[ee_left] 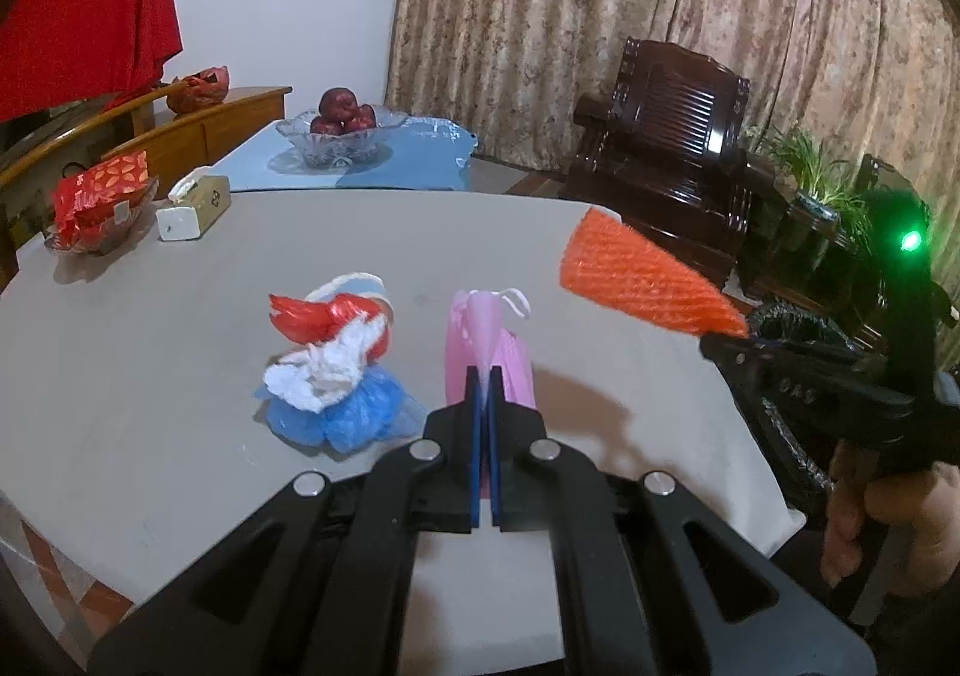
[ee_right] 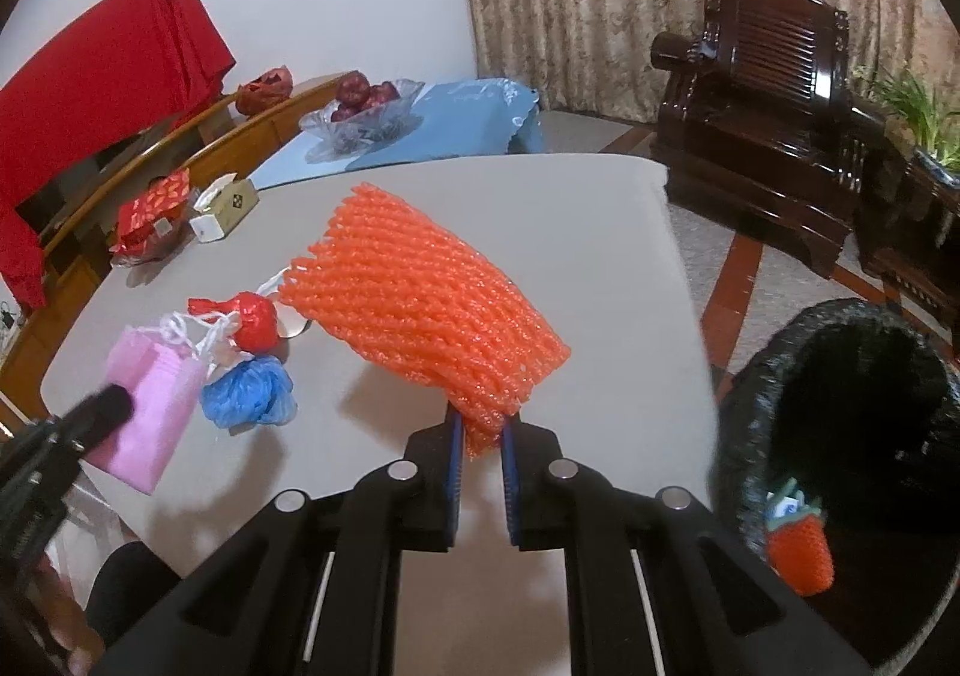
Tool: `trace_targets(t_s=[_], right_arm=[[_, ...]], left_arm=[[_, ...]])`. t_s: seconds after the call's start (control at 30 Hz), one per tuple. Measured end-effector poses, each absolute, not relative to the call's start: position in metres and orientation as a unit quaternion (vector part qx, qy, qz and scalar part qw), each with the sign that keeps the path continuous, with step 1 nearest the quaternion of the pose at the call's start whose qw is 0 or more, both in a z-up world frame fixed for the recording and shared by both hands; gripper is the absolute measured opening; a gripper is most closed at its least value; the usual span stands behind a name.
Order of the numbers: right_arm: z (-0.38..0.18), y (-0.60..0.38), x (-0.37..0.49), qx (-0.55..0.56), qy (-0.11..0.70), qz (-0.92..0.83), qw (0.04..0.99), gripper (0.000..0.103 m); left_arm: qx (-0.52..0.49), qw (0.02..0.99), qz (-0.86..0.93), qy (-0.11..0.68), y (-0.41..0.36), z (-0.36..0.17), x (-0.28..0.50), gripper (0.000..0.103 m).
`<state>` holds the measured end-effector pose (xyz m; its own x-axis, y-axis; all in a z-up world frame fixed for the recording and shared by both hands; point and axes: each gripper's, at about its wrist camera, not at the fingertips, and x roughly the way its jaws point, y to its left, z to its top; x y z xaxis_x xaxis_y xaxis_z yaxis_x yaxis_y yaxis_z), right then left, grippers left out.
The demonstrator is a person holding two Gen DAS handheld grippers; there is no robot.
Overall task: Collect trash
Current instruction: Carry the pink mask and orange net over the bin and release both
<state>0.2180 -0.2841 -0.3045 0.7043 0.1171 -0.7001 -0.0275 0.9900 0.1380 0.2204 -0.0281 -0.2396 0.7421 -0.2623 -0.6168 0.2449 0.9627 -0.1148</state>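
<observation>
Your right gripper (ee_right: 480, 424) is clamped on one end of the orange foam net (ee_right: 420, 310), which hangs clear above the table (ee_right: 600, 232) near its right edge. Your left gripper (ee_left: 485, 376) is pinched tight on the top edge of the pink bag (ee_left: 489, 352), held over the table near the front edge. Still lying on the tabletop, just left of the pink bag: a clump of red, white and blue plastic bags (ee_left: 336, 370). The black-lined trash bin (ee_right: 840, 412) sits off the table's right edge, with an orange net piece (ee_right: 801, 553) already inside. Tissue box (ee_left: 195, 208) sits toward the far left corner.
</observation>
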Motion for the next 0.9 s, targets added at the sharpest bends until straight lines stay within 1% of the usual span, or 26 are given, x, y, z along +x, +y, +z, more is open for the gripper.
trace_targets(t_s=[0.5, 0.7, 0.9], right_arm=[[-0.271, -0.333, 0.167, 0.068, 0.352, 0.000, 0.934, 0.012], [-0.261, -0.361, 0.145, 0.065, 0.343, -0.024, 0.937, 0.012], [-0.251, -0.401, 0.121, 0.065, 0.333, -0.062, 0.939, 0.012]], left_arm=[[0.012, 0.932, -0.153, 0.328, -0.080, -0.231, 0.206, 0.001], [0.022, 0.928, -0.179, 0.327, -0.121, -0.227, 0.203, 0.001], [0.028, 0.916, -0.226, 0.330, -0.181, -0.225, 0.202, 0.001]])
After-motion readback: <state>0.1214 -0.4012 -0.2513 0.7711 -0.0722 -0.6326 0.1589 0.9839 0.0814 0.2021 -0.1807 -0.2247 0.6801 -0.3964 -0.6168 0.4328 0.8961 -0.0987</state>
